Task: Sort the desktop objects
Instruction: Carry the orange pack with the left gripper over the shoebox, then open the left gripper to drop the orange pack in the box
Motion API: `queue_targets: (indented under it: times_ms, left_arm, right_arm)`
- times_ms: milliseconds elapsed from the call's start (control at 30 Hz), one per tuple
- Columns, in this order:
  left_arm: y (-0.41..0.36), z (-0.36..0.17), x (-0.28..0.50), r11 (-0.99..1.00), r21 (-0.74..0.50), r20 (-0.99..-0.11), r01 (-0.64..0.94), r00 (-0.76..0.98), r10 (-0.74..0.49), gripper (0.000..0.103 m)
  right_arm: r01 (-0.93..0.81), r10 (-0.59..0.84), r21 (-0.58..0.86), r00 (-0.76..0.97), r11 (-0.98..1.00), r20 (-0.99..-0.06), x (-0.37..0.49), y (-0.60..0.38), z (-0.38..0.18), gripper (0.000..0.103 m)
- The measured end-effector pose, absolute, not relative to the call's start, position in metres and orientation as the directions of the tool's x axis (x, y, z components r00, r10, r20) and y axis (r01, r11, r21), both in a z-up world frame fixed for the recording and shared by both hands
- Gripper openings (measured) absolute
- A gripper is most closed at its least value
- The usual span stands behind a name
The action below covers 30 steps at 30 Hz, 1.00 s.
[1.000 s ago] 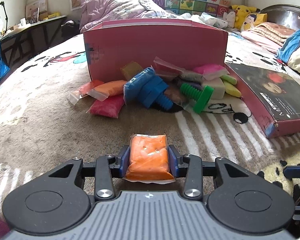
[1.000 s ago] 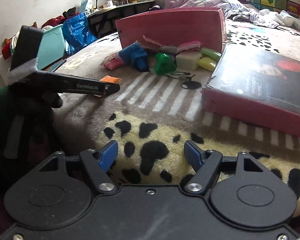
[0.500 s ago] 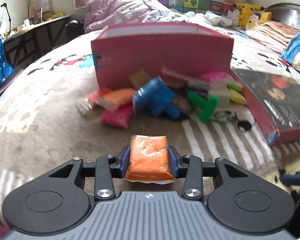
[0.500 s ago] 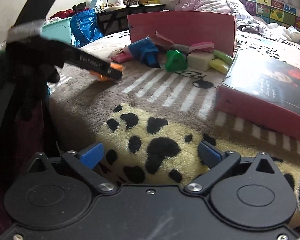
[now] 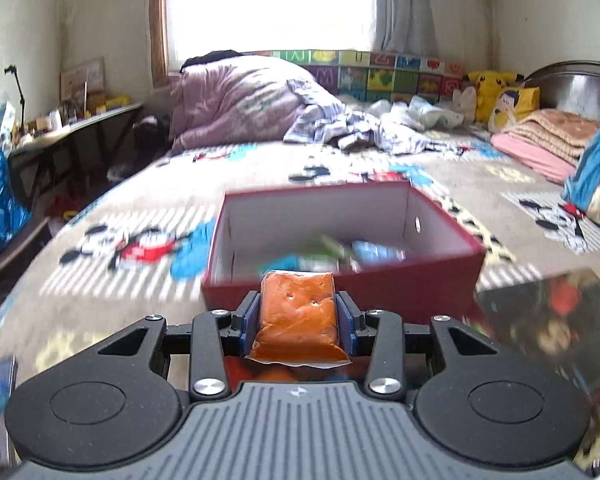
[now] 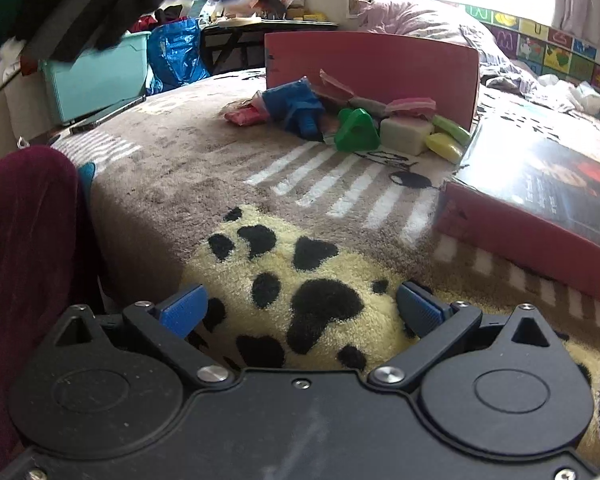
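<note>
Left gripper point(image 5: 297, 316) clamps orange clay packet point(image 5: 296, 316); its wrapper shows no legible print.

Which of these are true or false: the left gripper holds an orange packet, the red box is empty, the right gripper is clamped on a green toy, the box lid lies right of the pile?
1. The left gripper holds an orange packet. True.
2. The red box is empty. False: blurred items already lie inside.
3. The right gripper is clamped on the green toy. False: its jaws have just been opening, with nothing between them.
4. The box lid lies right of the pile. True.
</note>
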<state>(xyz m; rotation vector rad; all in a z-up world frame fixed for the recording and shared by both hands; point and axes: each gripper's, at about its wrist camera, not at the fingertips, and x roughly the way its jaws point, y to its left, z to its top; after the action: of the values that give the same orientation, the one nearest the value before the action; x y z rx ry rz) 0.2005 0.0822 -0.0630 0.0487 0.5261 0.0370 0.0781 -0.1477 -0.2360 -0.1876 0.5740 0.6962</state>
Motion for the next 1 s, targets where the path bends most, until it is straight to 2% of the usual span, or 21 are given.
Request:
queue_targets:
  times_ms: [133, 333, 633, 1000]
  left_arm:
    - [0.085, -0.052, 0.245, 0.998, 0.055, -0.518, -0.008, 0.855, 0.035, 0.039]
    - [0.092, -0.054, 0.323, 1.0, 0.003, -0.626, -0.004, 0.78, 0.005, 0.039]
    - [0.098, -0.086, 0.414, 1.0, -0.006, -0.786, -0.015, 0.619, 0.005, 0.039]
    - [0.083, -0.105, 0.454, 0.997, 0.076, -0.851, 0.011, 0.522, 0.059, 0.039]
  right_arm:
    - [-0.652, 0.557, 0.035, 0.617, 0.757, -0.556, 0.081, -0.148, -0.235, 0.102]
    - [-0.658, 0.557, 0.029, 0.612, 0.752, -0.561, 0.083, -0.147, -0.235, 0.102]
    - [-0.663, 0.572, 0.052, 0.6, 0.747, -0.559, 0.087, -0.148, -0.234, 0.102]
    - [-0.669, 0.586, 0.071, 0.59, 0.74, -0.556, 0.091, -0.15, -0.234, 0.102]
